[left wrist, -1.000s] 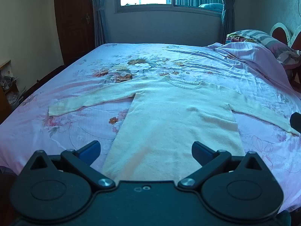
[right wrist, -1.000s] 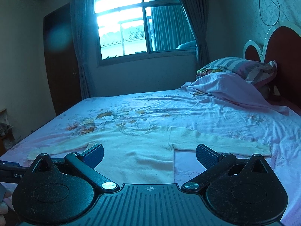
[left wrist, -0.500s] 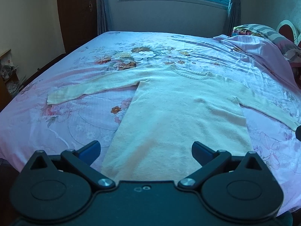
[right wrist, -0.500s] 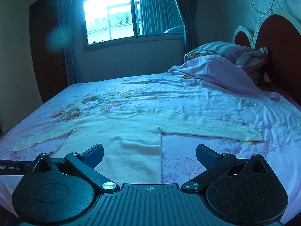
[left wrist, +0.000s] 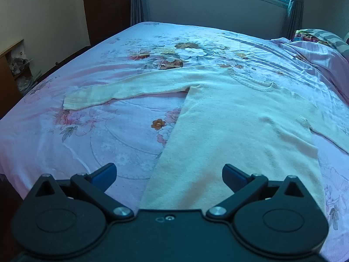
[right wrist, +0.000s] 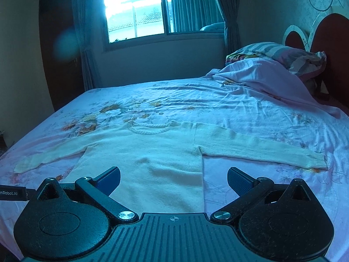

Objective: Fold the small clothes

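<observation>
The left gripper (left wrist: 168, 173) hangs released over the lower left hem of the cream sweater (left wrist: 235, 126), which lies flat on the floral bed (left wrist: 109, 131), sleeves spread; the right gripper (right wrist: 173, 178) is likewise spread wide, holding nothing, above its right hem

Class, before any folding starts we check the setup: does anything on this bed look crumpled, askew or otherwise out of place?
Nothing stands out. The cream sweater lies flat, sleeves spread. The floral sheet is only lightly creased. The one bunched thing is the pink blanket heaped by the pillows, apart from the sweater.
</observation>
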